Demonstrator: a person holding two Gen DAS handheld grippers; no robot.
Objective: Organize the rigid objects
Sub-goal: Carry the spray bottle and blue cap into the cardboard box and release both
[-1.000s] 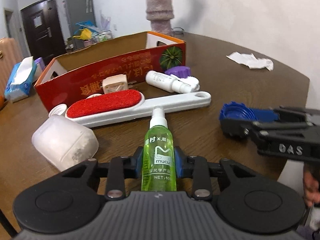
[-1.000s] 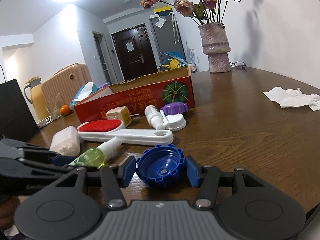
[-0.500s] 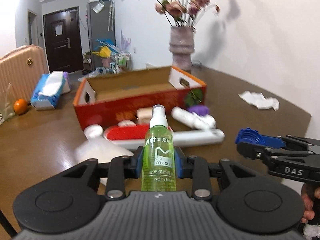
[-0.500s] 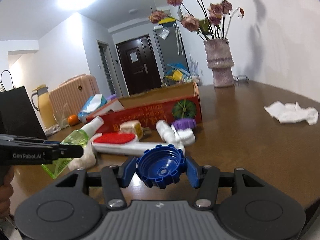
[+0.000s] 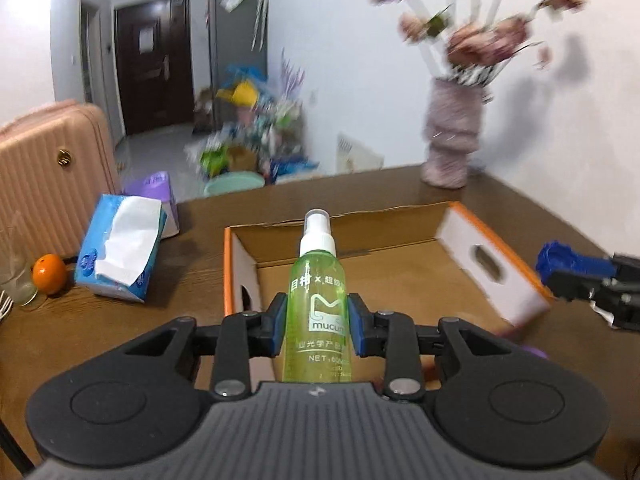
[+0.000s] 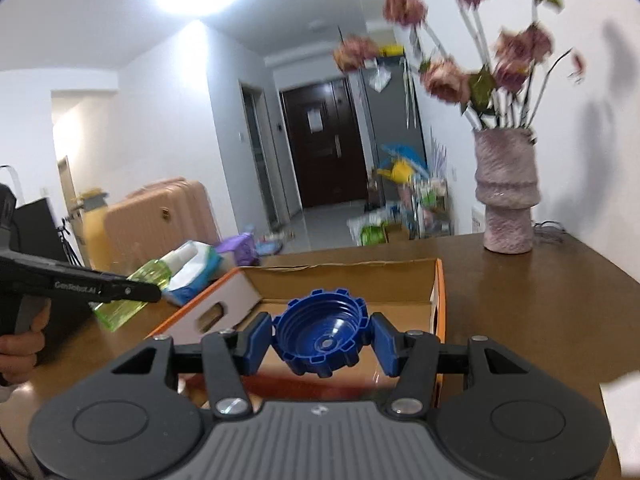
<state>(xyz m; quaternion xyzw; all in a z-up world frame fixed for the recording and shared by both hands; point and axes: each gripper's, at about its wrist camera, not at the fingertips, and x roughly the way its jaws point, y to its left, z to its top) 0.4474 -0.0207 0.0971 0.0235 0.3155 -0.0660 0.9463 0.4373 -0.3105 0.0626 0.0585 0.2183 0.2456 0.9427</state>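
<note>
My left gripper (image 5: 318, 326) is shut on a green spray bottle (image 5: 318, 300) with a white nozzle, held upright above the near edge of an open orange cardboard box (image 5: 492, 236). My right gripper (image 6: 320, 340) is shut on a blue ribbed plastic cap (image 6: 320, 336), held above the same box (image 6: 438, 300), whose brown floor looks bare. The right gripper with the cap shows at the right in the left wrist view (image 5: 568, 268). The left gripper with the bottle shows at the left in the right wrist view (image 6: 132, 292).
A blue tissue pack (image 5: 120, 248), an orange (image 5: 49, 273) and a pink suitcase (image 5: 48, 168) are to the left. A pink vase with flowers (image 6: 506, 196) stands on the brown table (image 6: 540, 300) behind the box.
Both grippers have risen and moved forward with their objects, from low over the table clutter to above the open box. The lint brush and other items have dropped out of view.
</note>
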